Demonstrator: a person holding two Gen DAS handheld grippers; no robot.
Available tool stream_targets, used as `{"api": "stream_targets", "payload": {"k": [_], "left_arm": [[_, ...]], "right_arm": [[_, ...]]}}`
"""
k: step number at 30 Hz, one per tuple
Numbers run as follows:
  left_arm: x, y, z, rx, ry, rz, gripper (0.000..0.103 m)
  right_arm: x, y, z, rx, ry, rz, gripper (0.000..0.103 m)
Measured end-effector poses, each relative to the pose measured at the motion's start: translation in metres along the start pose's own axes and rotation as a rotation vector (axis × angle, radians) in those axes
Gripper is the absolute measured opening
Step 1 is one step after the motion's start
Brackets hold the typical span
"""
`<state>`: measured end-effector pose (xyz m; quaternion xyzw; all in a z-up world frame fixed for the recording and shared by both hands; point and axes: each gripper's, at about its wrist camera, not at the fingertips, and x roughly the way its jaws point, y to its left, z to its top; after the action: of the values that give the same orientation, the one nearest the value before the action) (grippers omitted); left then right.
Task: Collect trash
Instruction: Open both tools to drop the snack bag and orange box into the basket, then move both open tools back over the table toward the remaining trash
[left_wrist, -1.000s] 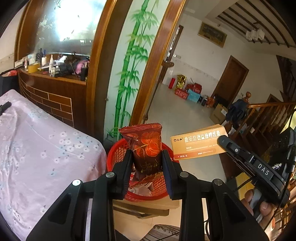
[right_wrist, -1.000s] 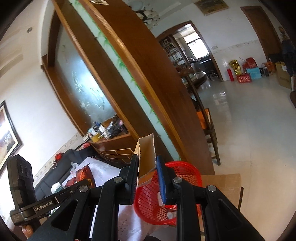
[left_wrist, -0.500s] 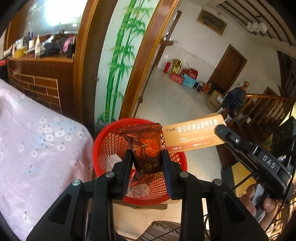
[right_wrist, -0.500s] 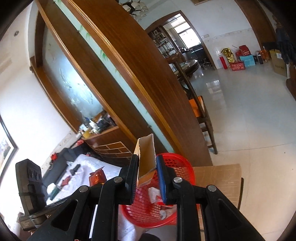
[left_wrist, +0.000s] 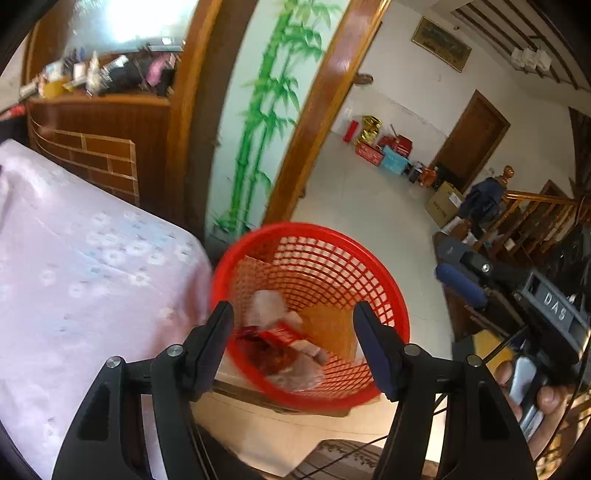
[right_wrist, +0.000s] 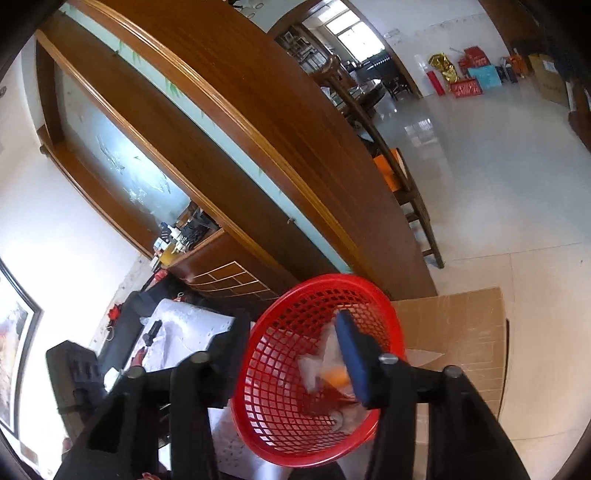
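A red mesh basket (left_wrist: 369, 254) sits on a cardboard box beside the bed; it also shows in the right wrist view (right_wrist: 280, 435). Inside lie the red snack wrapper (left_wrist: 271, 352), the orange carton (left_wrist: 330, 326) and crumpled white tissues (left_wrist: 266, 306). My left gripper (left_wrist: 293, 339) is open and empty just above the basket's near rim. My right gripper (right_wrist: 291, 354) is open and empty over the basket; it also shows at the right of the left wrist view (left_wrist: 460, 282). In the right wrist view an orange piece (right_wrist: 334, 376) and tissue show inside.
A pink flowered bedspread (left_wrist: 74, 280) lies left of the basket. The cardboard box (right_wrist: 461, 332) under the basket stands on a tiled floor (left_wrist: 369, 206). A wooden screen with painted bamboo (left_wrist: 258, 122) rises behind. A wooden chair (right_wrist: 406, 192) stands farther off.
Both grippers opened over the basket. The red snack wrapper dropped from my left gripper and the orange carton from my right; both now lie in the basket.
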<state>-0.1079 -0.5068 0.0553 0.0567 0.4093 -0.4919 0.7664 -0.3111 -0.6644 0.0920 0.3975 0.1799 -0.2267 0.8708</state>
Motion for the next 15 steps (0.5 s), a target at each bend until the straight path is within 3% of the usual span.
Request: {"api": "stream_targets", "payload": {"k": [3,7,12,15], "left_arm": [[-0.042,0.008,-0.003,-0.004,-0.071,0.068,0.079],[-0.111,0.034,-0.013,-0.049,-0.180,0.165,0.082],[-0.190,0.077,-0.038,-0.118,-0.272,0.305,0.082],[-0.237,0.105,-0.059,-0.168,-0.326,0.427,0.082]], "right_arm": [[-0.012,0.019,0.000,-0.047,-0.021,0.017,0.055],[-0.027,0.063,-0.008,-0.153,-0.050,0.071,0.078],[-0.031,0.132,-0.035,-0.284,-0.038,0.224,0.087],[-0.023,0.171,-0.058,-0.351,0.010,0.325,0.090]]}}
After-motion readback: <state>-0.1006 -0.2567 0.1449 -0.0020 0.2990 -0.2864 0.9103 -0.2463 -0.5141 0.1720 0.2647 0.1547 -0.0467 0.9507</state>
